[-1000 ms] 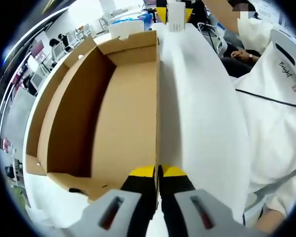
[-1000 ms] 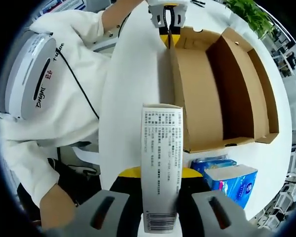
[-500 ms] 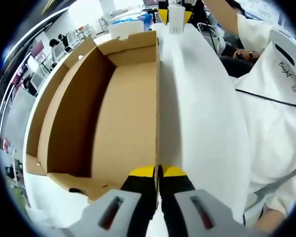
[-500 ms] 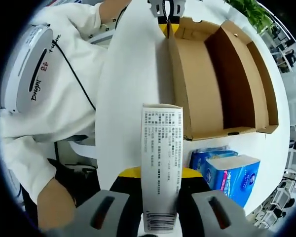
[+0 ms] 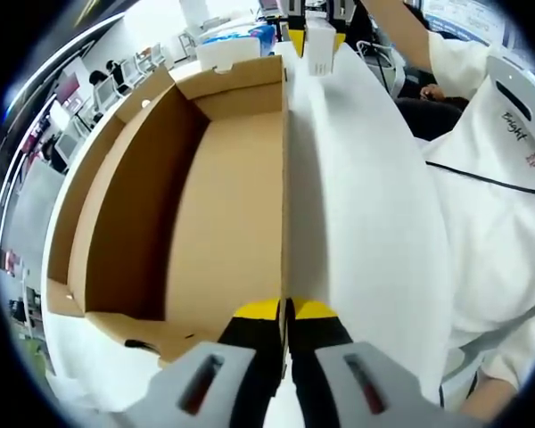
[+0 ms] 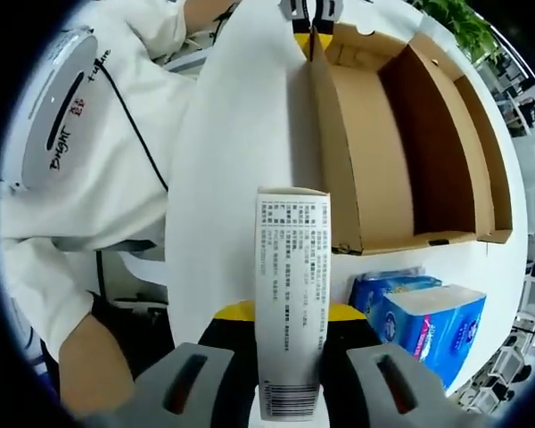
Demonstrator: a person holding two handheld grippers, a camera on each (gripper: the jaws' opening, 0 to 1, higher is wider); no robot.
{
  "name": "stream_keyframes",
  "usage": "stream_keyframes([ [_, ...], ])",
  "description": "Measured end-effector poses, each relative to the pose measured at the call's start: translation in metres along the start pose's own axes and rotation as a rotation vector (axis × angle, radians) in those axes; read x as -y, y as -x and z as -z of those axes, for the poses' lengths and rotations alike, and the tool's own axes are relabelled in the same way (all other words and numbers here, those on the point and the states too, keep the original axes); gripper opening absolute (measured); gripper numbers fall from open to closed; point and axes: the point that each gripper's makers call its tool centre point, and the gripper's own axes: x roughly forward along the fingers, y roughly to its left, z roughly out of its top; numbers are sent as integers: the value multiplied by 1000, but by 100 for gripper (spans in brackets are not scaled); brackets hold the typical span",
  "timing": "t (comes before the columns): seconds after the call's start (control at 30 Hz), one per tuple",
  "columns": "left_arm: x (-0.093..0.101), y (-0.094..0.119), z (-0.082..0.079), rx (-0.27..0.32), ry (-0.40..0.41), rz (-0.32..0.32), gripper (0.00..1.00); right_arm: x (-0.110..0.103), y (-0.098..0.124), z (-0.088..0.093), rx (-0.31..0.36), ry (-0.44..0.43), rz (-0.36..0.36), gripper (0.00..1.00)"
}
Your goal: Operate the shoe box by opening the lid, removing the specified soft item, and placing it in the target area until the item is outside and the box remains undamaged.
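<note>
Brown cardboard shoe box [image 5: 205,196] open and looks empty, both grippers holding up its white lid: left gripper [image 5: 285,312] clenched on the near edge, right gripper [image 6: 290,312] clamping a printed label strip [image 6: 292,294]; blue soft tissue pack [image 6: 423,325] sits outside, just beside the box.

"Bright" on white headgear [image 6: 53,125]

The right gripper [image 5: 314,36], seen at the far end of the lid [image 5: 366,205] in the left gripper view, is sitting a little lower and nearer than a second ago. In the right gripper view, the box [image 6: 410,152] and the blue tissue packs [image 6: 423,325] are spreading wider, and the left gripper [image 6: 308,20] is sliding toward the top edge.
</note>
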Motion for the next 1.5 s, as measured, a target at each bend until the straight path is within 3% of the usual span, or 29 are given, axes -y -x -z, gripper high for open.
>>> stream_keyframes([
  [0.17,0,0,0,1,-2,-1,2,2,-2,-2,4,34,21,22],
  [0.27,0,0,0,5,-4,-5,2,-1,-8,1,-11,22,-3,22],
  [0.77,1,0,-1,3,-1,-7,2,2,-16,9,6,13,7,22],
  [1.0,1,1,-1,9,-6,-11,2,6,-16,35,-21,-43,26,22],
  [1.23,2,1,-1,4,-4,-10,2,5,-11,37,16,-17,31,22],
  [1.37,2,1,-1,2,-5,-6,1,3,-16,48,-18,-41,36,22],
  [1.5,2,1,-1,6,-10,-7,1,1,-23,49,-59,-69,-4,22],
])
